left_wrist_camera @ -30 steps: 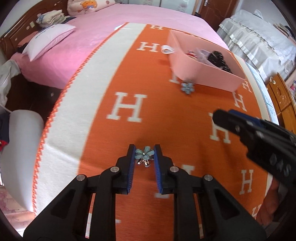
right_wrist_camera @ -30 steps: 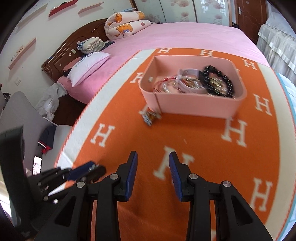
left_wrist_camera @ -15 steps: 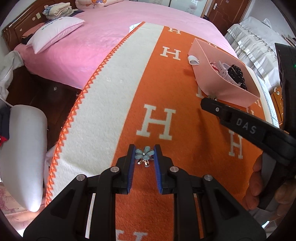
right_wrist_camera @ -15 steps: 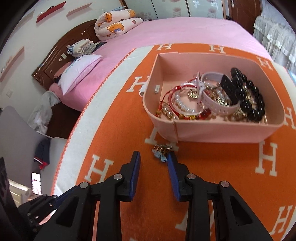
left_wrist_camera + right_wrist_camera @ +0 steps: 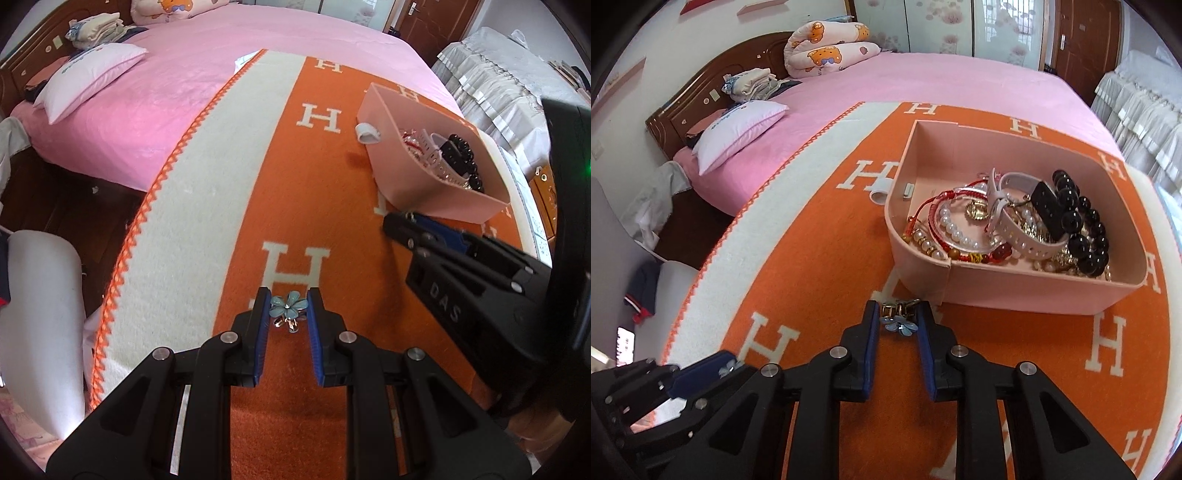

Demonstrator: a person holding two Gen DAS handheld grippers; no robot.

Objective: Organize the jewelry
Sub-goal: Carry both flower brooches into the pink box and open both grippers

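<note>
My left gripper (image 5: pixel 288 294) is shut on a blue flower earring (image 5: pixel 289 305), held above the orange blanket (image 5: pixel 332 369). In the right wrist view, a second blue flower earring (image 5: pixel 899 324) with a gold clasp lies on the blanket just in front of the pink box (image 5: pixel 1015 291). My right gripper (image 5: pixel 898 306) is down around it with its jaws closing, and both pads touch the earring. The box holds several bracelets, among them a black bead one (image 5: pixel 1082 236). In the left wrist view, the right gripper (image 5: pixel 404 223) shows at the right, its tip by the box (image 5: pixel 406 173).
A small white ring-shaped piece (image 5: pixel 881 190) lies on the blanket against the box's far left corner. The blanket's cream border (image 5: pixel 207 221) runs along the left, with the pink bed (image 5: pixel 923 77) and a white pillow (image 5: pixel 738 129) beyond. The floor drops away at the left.
My right gripper moved forward and down to the earring by the box, and its jaws narrowed around it. My left gripper drifted sideways, still holding its earring.
</note>
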